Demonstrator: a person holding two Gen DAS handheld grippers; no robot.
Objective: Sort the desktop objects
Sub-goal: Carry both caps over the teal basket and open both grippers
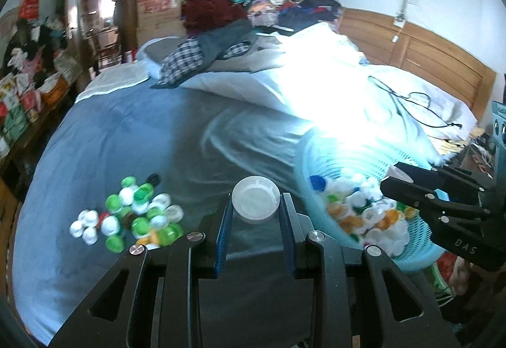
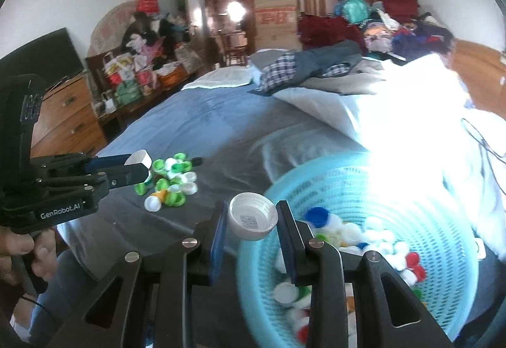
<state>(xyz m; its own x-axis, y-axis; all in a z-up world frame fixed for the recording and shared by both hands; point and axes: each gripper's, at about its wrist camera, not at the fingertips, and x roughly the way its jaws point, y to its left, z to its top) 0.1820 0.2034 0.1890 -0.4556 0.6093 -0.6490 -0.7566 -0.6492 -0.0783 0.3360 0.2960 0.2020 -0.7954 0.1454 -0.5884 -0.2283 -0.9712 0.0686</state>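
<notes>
My left gripper [image 1: 256, 205] is shut on a white bottle cap [image 1: 255, 203], held above the blue bedsheet [image 1: 126, 133]. My right gripper [image 2: 253, 220] is shut on another white cap [image 2: 253, 215] with a printed code inside, just over the near rim of the turquoise basket [image 2: 442, 190]. The basket [image 1: 414, 240] holds several white, orange, blue and red caps. A loose pile of green and white caps [image 1: 132, 215] lies on the sheet to the left; in the right wrist view this pile [image 2: 172, 180] sits beyond the left gripper [image 2: 139, 166].
A white pillow [image 1: 284, 85] and folded clothes [image 1: 208, 54] lie further up the bed. A black cable [image 1: 408, 104] runs over the bedding at the right. A wooden dresser [image 2: 66, 123] and cluttered bags stand left of the bed. A hand [image 2: 22, 256] grips the left tool.
</notes>
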